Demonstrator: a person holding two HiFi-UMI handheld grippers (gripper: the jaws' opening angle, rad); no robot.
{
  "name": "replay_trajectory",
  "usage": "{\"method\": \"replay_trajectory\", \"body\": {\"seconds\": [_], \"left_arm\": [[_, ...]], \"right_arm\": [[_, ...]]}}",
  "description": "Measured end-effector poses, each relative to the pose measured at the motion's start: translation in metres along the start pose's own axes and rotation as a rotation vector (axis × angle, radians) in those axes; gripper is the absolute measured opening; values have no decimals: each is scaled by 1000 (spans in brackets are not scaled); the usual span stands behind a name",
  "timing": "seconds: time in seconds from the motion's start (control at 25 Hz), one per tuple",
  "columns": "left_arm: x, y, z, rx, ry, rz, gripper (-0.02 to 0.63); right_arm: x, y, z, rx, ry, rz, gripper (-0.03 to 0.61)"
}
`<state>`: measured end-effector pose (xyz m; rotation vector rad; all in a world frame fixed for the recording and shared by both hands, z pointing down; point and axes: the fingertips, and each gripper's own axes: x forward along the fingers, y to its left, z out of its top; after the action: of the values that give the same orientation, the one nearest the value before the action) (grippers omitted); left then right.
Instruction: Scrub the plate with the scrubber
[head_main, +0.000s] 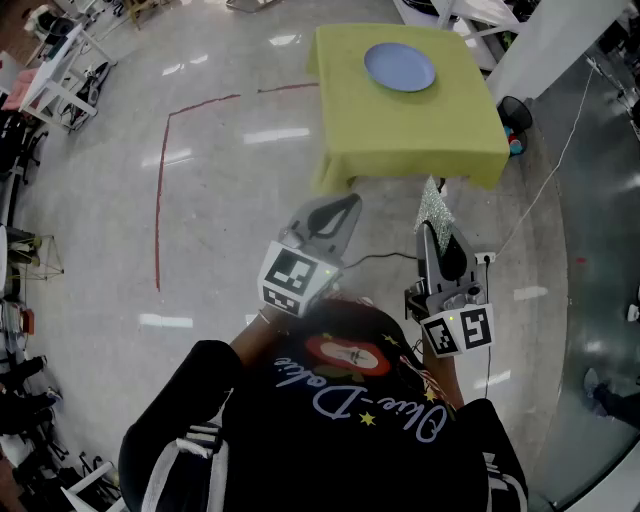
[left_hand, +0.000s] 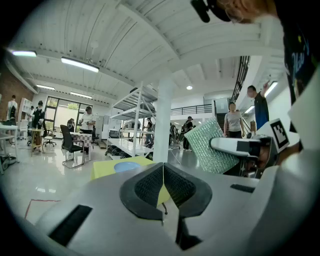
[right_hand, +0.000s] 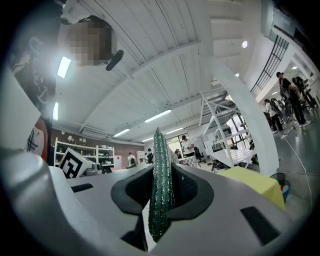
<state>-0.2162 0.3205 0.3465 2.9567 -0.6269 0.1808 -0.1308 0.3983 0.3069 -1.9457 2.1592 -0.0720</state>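
A blue plate (head_main: 400, 67) lies on a table with a yellow-green cloth (head_main: 420, 130), ahead of me in the head view; it also shows small and far in the left gripper view as the plate (left_hand: 128, 166). My right gripper (head_main: 437, 232) is shut on a glittery green scrubber (head_main: 433, 205), which stands edge-on between the jaws as the scrubber (right_hand: 161, 190). My left gripper (head_main: 335, 222) is shut with nothing in it, its pads meeting (left_hand: 163, 187). Both grippers are held up in the air, short of the table's near edge.
A red tape line (head_main: 165, 170) marks the glossy floor at left. A cable (head_main: 540, 190) runs across the floor at right. White shelving (left_hand: 135, 125) and a white pillar (left_hand: 162, 120) stand beyond the table, with several people around. Clutter lines the left wall.
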Motion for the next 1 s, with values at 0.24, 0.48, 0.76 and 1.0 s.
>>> {"method": "replay_trajectory", "body": {"seconds": [0.24,0.48,0.76,1.0], "left_arm": [[-2,0,1,3,2,4,3],[2,-8,-2,-5,16,12,3],[13,-35,0,13,30,-11,4],[15,-56,-3,18,39,-5,3]], "right_arm": [[-2,-4,4,22,-19,-15,60],[-13,-17,5,35,-14,-43,60],[-40,-34,16,48,-41,-67,61],[-62,-45,17,72,-49,-69,61]]}}
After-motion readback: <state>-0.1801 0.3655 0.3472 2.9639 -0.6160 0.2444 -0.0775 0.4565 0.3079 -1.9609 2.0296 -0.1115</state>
